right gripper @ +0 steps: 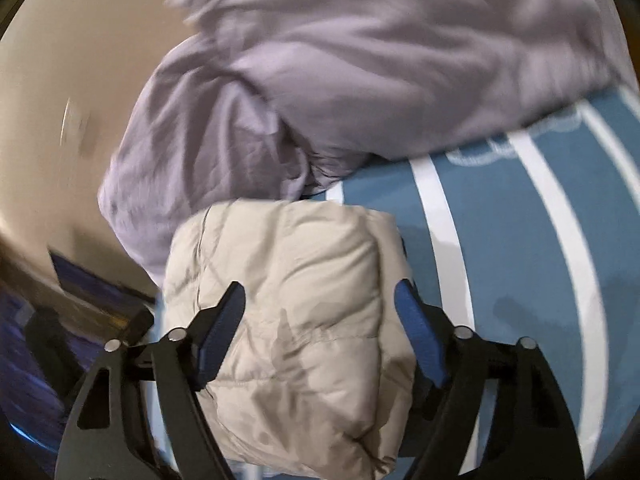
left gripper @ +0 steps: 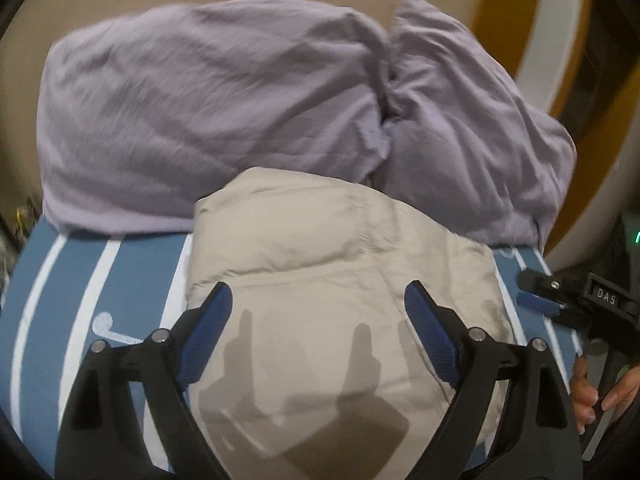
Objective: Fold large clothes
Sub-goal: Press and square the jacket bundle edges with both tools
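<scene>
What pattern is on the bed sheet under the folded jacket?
Blue with white stripes on the bed sheet, clearest in the right wrist view.

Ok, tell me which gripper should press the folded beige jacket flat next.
Probably left: the left gripper hangs open over the middle of the beige puffer jacket. The right gripper, also open, sits nearer its edge by the striped sheet.

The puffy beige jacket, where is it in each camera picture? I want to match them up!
Left wrist view: the puffy beige jacket fills the lower middle, folded, under the open left gripper.
Right wrist view: the jacket sits low and centre-left, under the open right gripper.
Shared landmark: the lilac bedding bunched just behind the jacket, on the blue sheet with white stripes.
</scene>
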The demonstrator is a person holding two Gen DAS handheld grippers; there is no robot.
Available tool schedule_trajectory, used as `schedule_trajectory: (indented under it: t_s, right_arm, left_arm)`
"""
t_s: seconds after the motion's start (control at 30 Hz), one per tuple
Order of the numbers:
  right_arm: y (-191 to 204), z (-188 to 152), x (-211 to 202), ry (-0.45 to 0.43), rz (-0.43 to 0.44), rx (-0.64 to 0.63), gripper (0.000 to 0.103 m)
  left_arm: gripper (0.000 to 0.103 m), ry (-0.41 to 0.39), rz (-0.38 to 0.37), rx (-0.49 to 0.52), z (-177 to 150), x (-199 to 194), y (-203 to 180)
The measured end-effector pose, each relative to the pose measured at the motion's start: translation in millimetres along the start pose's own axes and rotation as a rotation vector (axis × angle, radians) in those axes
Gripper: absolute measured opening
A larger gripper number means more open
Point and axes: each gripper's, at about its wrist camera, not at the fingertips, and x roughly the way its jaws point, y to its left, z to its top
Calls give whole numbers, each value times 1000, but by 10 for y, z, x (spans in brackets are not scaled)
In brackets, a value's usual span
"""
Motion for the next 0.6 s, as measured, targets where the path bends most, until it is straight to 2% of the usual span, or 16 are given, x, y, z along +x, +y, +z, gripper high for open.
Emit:
schedule_trajectory:
  t_s: [0.1, 0.23, 0.4, 0.6]
  right_arm:
    - [252, -145, -11, -21, -59, -137, 58]
    - [416, -362, 26, -43, -121, -259, 55]
    - [362, -504, 201, -15, -163, -269, 55]
    - [271, -647, 312, 8, -186, -264, 55]
  left_arm:
    - [88, 2, 22, 62, -87, -32, -129]
    - [88, 21, 34, 94, -246, -32, -154]
    - [88, 56, 53, 90, -399, 54, -106]
    - [95, 49, 75, 128, -501, 124, -106]
